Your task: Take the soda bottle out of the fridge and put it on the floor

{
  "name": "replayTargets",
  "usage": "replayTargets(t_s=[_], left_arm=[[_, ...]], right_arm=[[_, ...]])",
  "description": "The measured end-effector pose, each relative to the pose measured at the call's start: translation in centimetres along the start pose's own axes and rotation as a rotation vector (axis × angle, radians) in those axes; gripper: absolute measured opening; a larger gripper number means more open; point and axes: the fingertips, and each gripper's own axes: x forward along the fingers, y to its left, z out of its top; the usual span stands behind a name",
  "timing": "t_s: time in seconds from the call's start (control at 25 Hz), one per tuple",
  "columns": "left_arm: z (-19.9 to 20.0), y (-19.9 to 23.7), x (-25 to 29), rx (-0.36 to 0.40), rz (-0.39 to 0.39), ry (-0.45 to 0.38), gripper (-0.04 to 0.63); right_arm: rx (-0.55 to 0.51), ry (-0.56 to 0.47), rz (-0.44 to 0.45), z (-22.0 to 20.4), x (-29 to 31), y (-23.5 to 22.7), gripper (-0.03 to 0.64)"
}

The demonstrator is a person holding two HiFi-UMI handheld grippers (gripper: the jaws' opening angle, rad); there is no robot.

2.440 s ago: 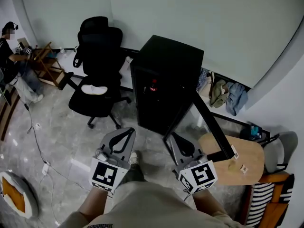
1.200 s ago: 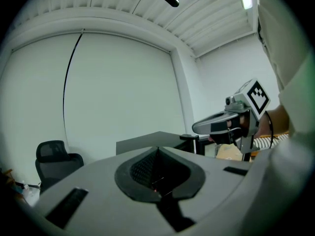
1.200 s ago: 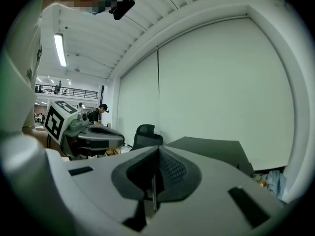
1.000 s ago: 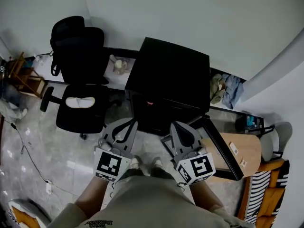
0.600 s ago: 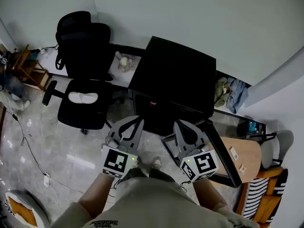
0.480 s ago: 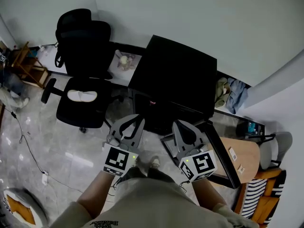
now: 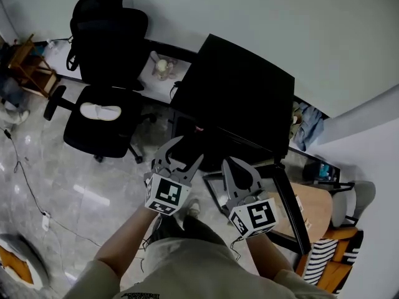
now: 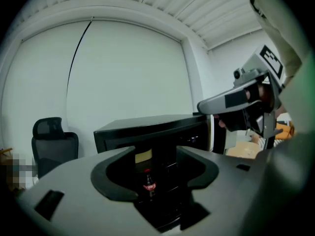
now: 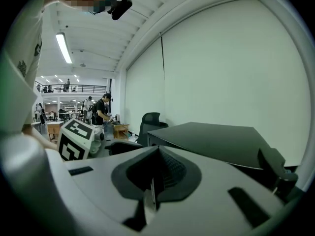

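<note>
The black fridge (image 7: 243,86) stands open, its glass door (image 7: 283,195) swung out to the right. Inside, the soda bottle (image 7: 199,129) with a red cap and red label stands upright on a shelf. In the left gripper view the bottle (image 8: 148,186) shows far off through the gap of my jaws. My left gripper (image 7: 185,151) hovers in front of the fridge opening; its jaws have just been opening and nothing is between them. My right gripper (image 7: 228,164) is beside it, nearer the door, shut and empty.
A black office chair (image 7: 106,73) stands left of the fridge. A round wooden table (image 7: 315,207) and a striped seat (image 7: 321,257) sit behind the open door. Clothes (image 7: 305,126) lie by the wall. A person (image 9: 102,113) stands far off.
My left jaws have spread apart from shut. Both grippers have sunk and come closer to the fridge opening.
</note>
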Motion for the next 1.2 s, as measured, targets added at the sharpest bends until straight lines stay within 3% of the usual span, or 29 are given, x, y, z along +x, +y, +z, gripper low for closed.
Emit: replayTargets(t_s=[0.36, 0.56, 0.8, 1.2], left_arm=[[-6.3, -0.4, 5.4, -0.042, -0.003, 0.051, 0.311], [-9.5, -0.1, 8.3, -0.080, 0.013, 0.035, 0.318], [-13.9, 0.1, 12.5, -0.053, 0.005, 0.085, 0.318], [-16.2, 0.8, 17.9, -0.103, 0.043, 0.034, 0.325]], right_arm=[[0.003, -0.005, 0.008, -3.9, 2.3, -0.3, -0.005], [0.000, 0.010, -0.004, -7.8, 3.9, -1.3, -0.005], [0.012, -0.006, -0.019, -11.3, 5.2, -3.1, -0.005], [0.024, -0.036, -0.037, -15.3, 6.9, -5.3, -0.005]])
